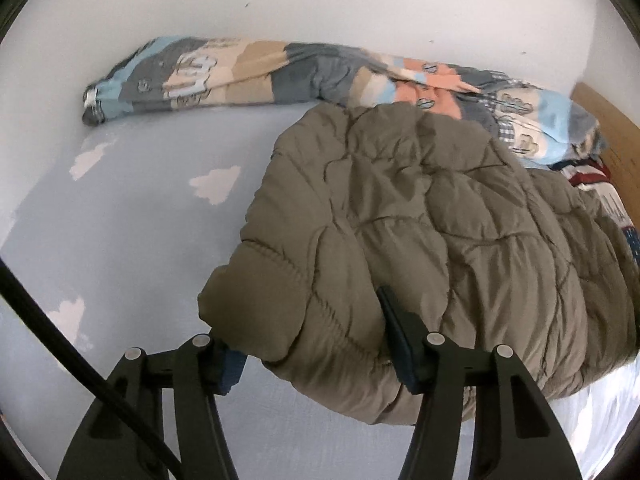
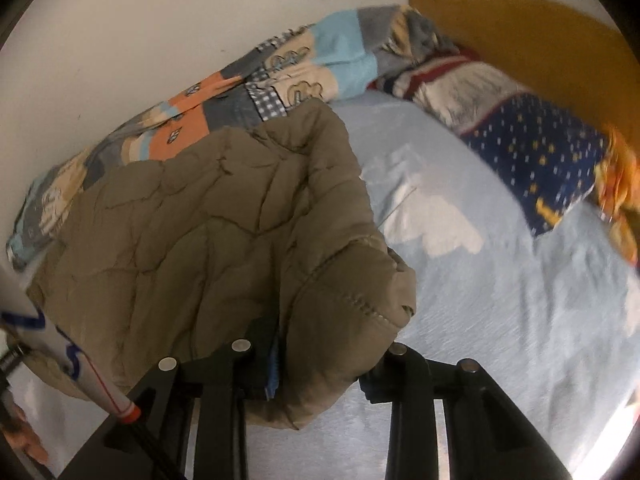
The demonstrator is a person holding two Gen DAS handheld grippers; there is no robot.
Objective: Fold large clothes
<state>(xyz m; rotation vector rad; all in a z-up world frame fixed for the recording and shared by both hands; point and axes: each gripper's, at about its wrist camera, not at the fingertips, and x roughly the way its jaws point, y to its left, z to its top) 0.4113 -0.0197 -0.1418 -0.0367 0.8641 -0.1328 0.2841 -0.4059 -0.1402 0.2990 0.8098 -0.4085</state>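
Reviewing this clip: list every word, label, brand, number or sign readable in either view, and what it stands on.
None can be read.
Patchwork blanket: cartoon prints only, no clear letters.
White sheet with blue marks and a red line, at the right view's left edge: marks too cropped and blurred to read.
Dark blue pillow: yellow and white dots, no words.
Padded khaki jacket: no label visible.
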